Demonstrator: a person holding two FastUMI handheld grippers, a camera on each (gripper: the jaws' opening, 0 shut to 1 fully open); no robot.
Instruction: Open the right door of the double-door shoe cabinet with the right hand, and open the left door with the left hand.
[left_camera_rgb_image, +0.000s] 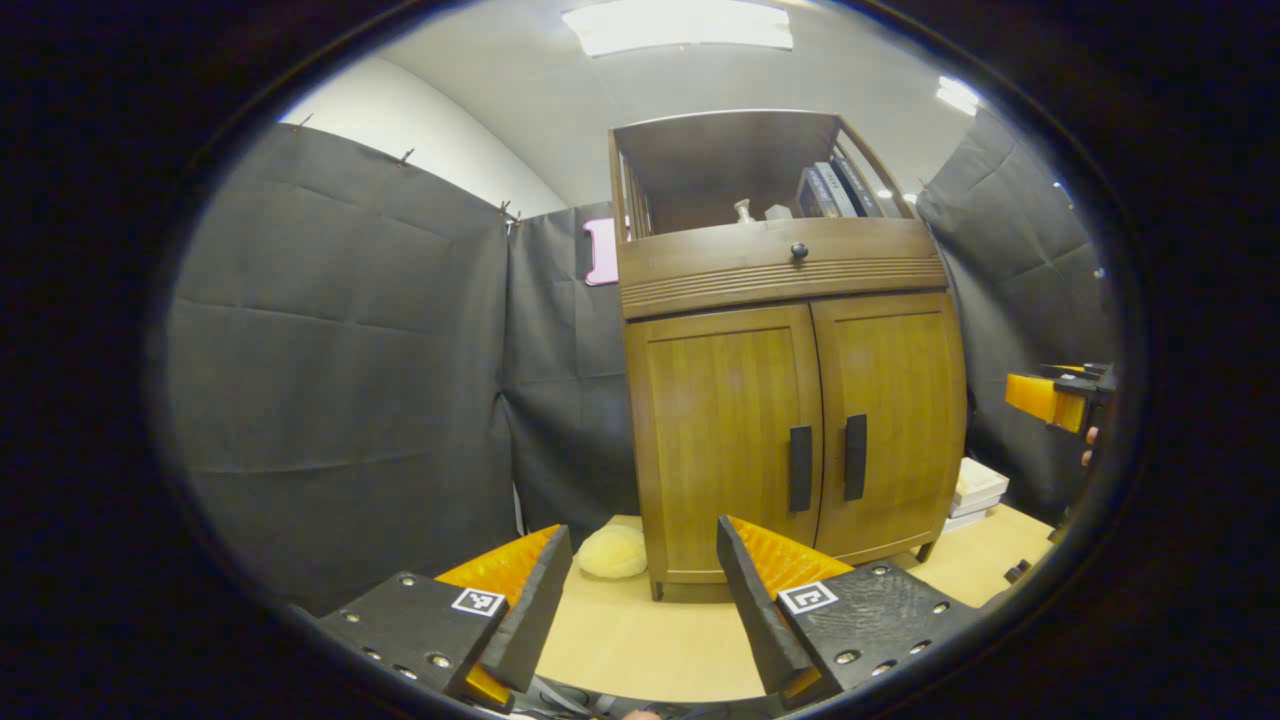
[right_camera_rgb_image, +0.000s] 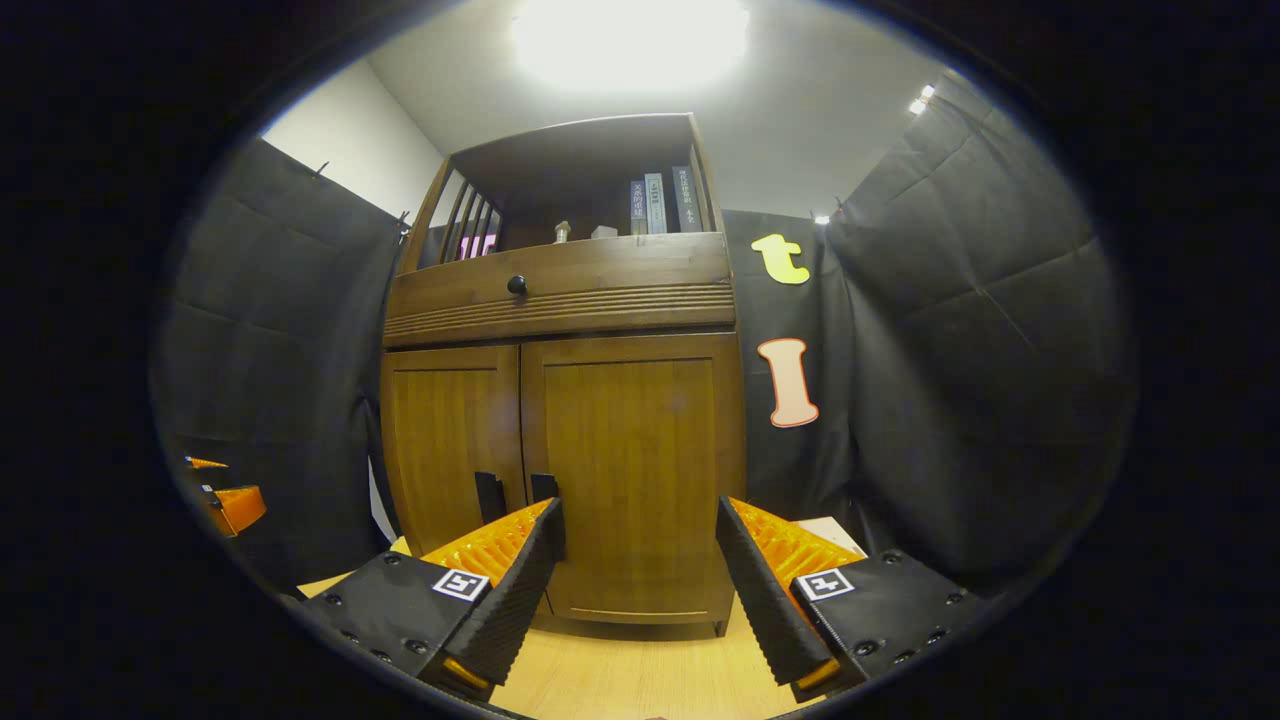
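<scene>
Wooden double-door shoe cabinet (left_camera_rgb_image: 790, 400) standing on a light wooden tabletop (left_camera_rgb_image: 640, 640), far from both grippers, both doors shut. Left door (left_camera_rgb_image: 725, 440) and right door (left_camera_rgb_image: 895, 420) meeting at the middle, each with a dark vertical handle beside the seam: left handle (left_camera_rgb_image: 800, 468), right handle (left_camera_rgb_image: 855, 457). Above the doors, a drawer front with a small round black knob (left_camera_rgb_image: 798, 251); above that, an open shelf with upright books (left_camera_rgb_image: 830, 190) at its right and a few small pale objects to their left, too small to identify.

Left gripper (left_camera_rgb_image: 645, 585) near, held off the cabinet's lower left, fingers spread wide, nothing between them. Right gripper (right_camera_rgb_image: 640, 580) near, aimed at the right door (right_camera_rgb_image: 635, 470), fingers likewise wide apart and holding nothing; the two handles (right_camera_rgb_image: 515, 495) just above its left finger, no contact visible. Left door (right_camera_rgb_image: 450, 440) further left in that view.

In the left gripper view, right gripper (left_camera_rgb_image: 1050, 400) at the far right edge, well apart from the cabinet. In the right gripper view, left gripper (right_camera_rgb_image: 225, 500) at the far left edge.

Pale yellow rounded soft item (left_camera_rgb_image: 612, 552) on the tabletop just left of the cabinet's base. Stack of white books or boxes (left_camera_rgb_image: 975, 492) at the cabinet's right side.
</scene>
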